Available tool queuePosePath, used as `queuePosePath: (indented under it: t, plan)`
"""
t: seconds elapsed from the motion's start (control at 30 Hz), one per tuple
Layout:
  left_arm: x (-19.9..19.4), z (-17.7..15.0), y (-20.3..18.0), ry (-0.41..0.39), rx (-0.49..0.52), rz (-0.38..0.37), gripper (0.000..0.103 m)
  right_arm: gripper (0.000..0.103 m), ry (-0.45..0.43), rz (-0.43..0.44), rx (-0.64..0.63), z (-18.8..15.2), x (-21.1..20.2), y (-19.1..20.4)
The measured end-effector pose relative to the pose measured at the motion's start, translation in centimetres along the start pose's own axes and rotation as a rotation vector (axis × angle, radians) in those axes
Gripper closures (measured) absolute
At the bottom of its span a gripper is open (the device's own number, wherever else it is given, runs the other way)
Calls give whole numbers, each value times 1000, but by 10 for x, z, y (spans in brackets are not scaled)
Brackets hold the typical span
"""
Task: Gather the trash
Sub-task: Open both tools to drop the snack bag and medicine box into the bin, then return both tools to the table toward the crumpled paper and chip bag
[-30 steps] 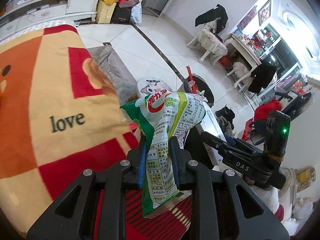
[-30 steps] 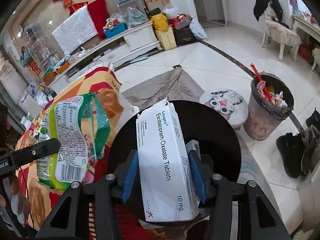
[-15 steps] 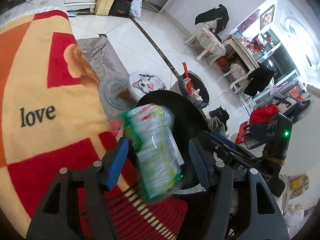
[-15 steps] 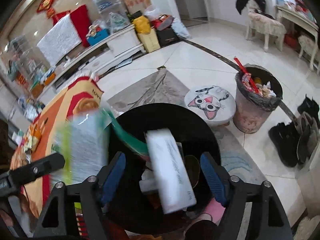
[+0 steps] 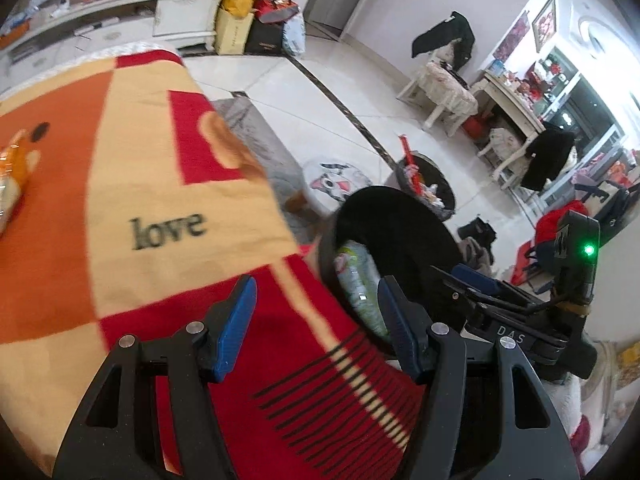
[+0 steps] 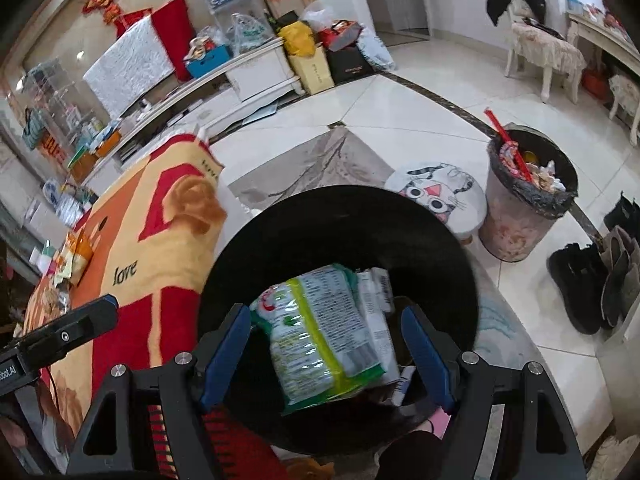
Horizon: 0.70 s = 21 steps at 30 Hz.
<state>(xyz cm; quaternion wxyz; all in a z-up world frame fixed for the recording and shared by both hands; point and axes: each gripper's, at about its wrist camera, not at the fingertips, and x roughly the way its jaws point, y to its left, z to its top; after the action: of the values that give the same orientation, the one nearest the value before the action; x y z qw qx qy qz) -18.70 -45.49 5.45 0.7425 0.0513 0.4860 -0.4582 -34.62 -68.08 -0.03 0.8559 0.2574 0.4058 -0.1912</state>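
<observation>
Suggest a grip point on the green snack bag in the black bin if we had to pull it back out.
Pinch the green snack bag at its flat sealed bottom edge, coming straight down from above. It lies printed side up on the white box inside the black bin, whose walls likely block any side approach. Both the left gripper and right gripper are open.

Blanket (image 5: 120,184) reads "love"; right tongs (image 5: 512,320) body, seemingly "DAS"
</observation>
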Motion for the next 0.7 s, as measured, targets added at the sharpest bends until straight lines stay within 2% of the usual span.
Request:
queuePosePath:
  t: [0.23,0.7]
  plan:
    - [-28,-13,31,-49,-12,86,41,28,26,37,-77,-5,9,41]
    - [-92,-43,122,-133,-147,245,41,27,80,141,-249,-14,31,144]
